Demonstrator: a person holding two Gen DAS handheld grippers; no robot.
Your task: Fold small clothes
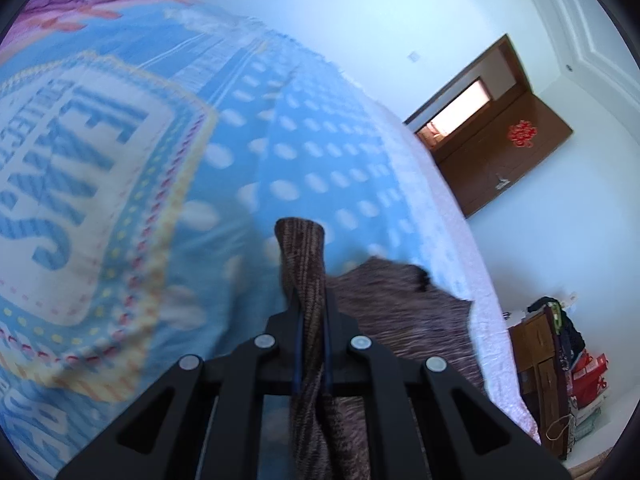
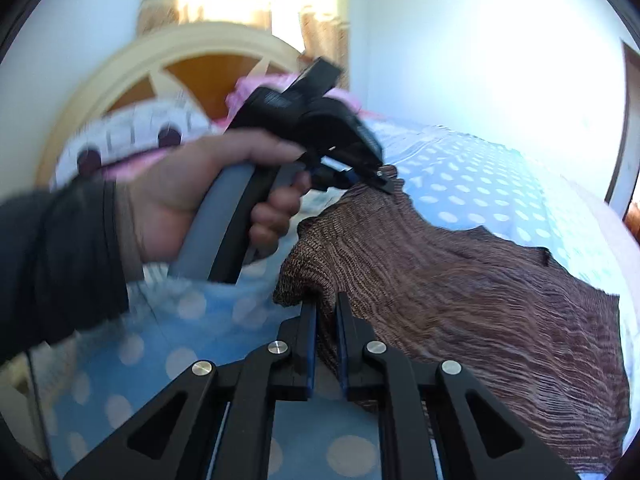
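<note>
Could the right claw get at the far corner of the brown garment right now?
Probably not: the right claw is shut on the brown garment's near edge, so it would have to let go first. Nothing lies across the cloth.

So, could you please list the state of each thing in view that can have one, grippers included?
Left gripper: shut on the brown knit garment's edge.
Right gripper: shut on another edge of it.
Brown knit garment: partly lifted at the gripped edges, the rest lying rumpled on the bed.
Blue dotted bedcover: spread over the bed.
Wooden door: open, bright doorway beside it.
</note>
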